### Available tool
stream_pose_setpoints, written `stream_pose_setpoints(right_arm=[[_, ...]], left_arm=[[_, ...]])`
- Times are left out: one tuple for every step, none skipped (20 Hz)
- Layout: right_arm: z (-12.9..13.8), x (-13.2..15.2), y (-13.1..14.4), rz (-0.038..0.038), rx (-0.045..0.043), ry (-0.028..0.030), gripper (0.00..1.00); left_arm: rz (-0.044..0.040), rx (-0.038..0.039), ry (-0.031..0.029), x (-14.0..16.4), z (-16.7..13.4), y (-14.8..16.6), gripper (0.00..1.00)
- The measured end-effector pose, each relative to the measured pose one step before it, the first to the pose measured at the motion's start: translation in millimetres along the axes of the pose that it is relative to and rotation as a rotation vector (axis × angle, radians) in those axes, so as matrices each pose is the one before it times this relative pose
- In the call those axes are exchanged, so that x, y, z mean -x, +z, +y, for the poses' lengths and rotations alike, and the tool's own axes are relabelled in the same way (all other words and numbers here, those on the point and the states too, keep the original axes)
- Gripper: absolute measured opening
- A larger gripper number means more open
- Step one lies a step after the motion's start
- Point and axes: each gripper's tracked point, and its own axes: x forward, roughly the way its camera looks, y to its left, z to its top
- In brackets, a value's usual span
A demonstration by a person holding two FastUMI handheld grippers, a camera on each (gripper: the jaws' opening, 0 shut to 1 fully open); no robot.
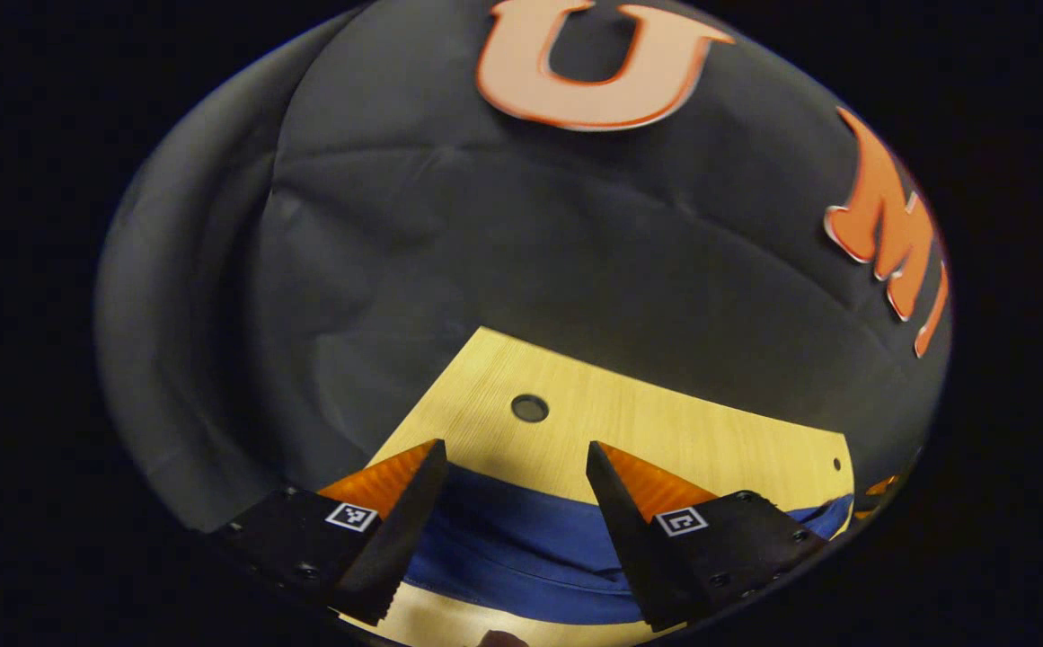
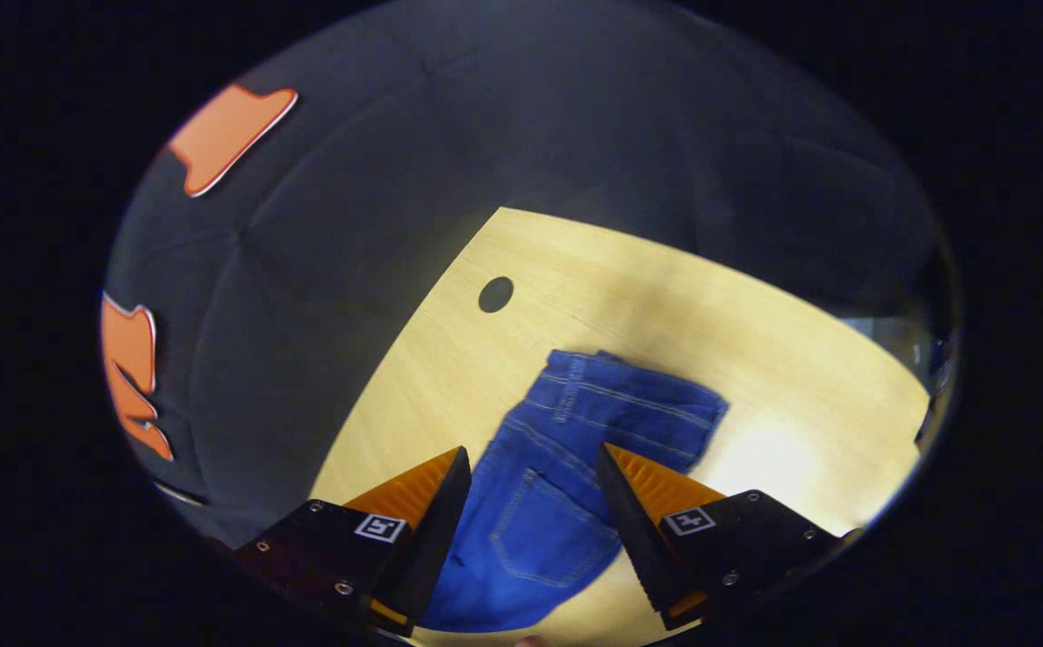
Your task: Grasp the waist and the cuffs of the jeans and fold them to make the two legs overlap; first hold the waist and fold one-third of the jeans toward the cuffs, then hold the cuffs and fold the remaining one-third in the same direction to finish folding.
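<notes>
Blue jeans (image 2: 566, 467) lie flat on the light wooden table (image 2: 755, 341). In the right gripper view their waistband (image 2: 638, 395) points away from me and a back pocket (image 2: 539, 521) sits between the fingers. My right gripper (image 2: 530, 463) hangs open above the seat of the jeans, touching nothing. In the left gripper view a band of blue denim (image 1: 512, 548) crosses under my left gripper (image 1: 514, 454), which is open too, with nothing between its fingers. Whether either gripper touches the cloth I cannot tell.
A round cable hole (image 2: 496, 294) is cut in the table beyond the waistband; the same hole (image 1: 529, 408) lies ahead of the left gripper. The table's far edge (image 1: 665, 386) meets the black cloth wall. Bare wood stretches to the right of the jeans (image 2: 808, 422).
</notes>
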Motion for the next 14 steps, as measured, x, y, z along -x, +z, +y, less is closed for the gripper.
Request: stream_pose_setpoints(right_arm=[[-10.67,2.40,-5.35,0.00082,0.00758,-0.01994,0.90],[-9.66,-0.20,-5.76,0.01327,-0.00321,-0.01101,0.92],[-10.11,-3.88,-6.10,0.01181,-0.01372,-0.01575,0.92],[-11.96,-3.11,-4.21,0.00926,-0.02025,-0.01458,0.95],[-12.15,-6.33,-1.21,0.00521,-0.02334,-0.01398,0.95],[-8.87,-7.14,-1.09,0.00798,-0.02339,-0.00557,0.95],[-8.17,-4.81,0.15,0.00188,-0.02032,-0.01235,0.95],[-5.73,-6.36,-0.11,0.00631,-0.00830,-0.00864,0.95],[-1.79,-4.19,-0.46,-0.00178,-0.00977,0.00310,0.95],[1.00,-4.63,1.46,0.00102,-0.00691,0.01288,0.95],[2.13,-3.16,4.10,-0.01573,-0.00938,0.01118,0.95],[0.84,-6.18,3.70,-0.01279,-0.00570,0.00197,0.95],[0.32,-6.25,-0.21,-0.00129,-0.00202,-0.00057,0.95],[1.43,-2.54,-0.36,0.00636,0.00150,0.00184,0.95]], left_arm=[[-0.05343,-0.02808,-0.01412,10.40,-7.80,7.94,0.96],[-0.05140,-0.01750,-0.01852,13.64,-4.69,9.19,0.96],[-0.05308,-0.01593,-0.02379,13.76,-5.06,10.65,0.96],[-0.05205,-0.02414,-0.02101,16.42,-2.24,13.28,0.96],[-0.03051,-0.02586,-0.01442,12.85,-2.60,6.80,0.96],[-0.02487,-0.03635,-0.01323,15.45,-7.07,7.99,0.96],[-0.01822,-0.02188,-0.00642,10.55,-5.34,6.67,0.96],[-0.01348,-0.01844,-0.01282,6.46,-10.88,6.40,0.96],[-0.01595,-0.00874,-0.01654,8.02,-7.85,5.27,0.96],[-0.01663,-0.00834,-0.02212,8.31,-6.49,4.19,0.96],[-0.02376,-0.01025,-0.00534,9.02,-3.19,5.75,0.95],[-0.01204,-0.00382,-0.00728,13.07,-3.04,2.38,0.95],[-0.00178,-0.00569,-0.00715,11.68,-2.03,-0.58,0.94],[0.00227,-0.00614,0.00198,8.67,1.80,-3.22,0.94]])
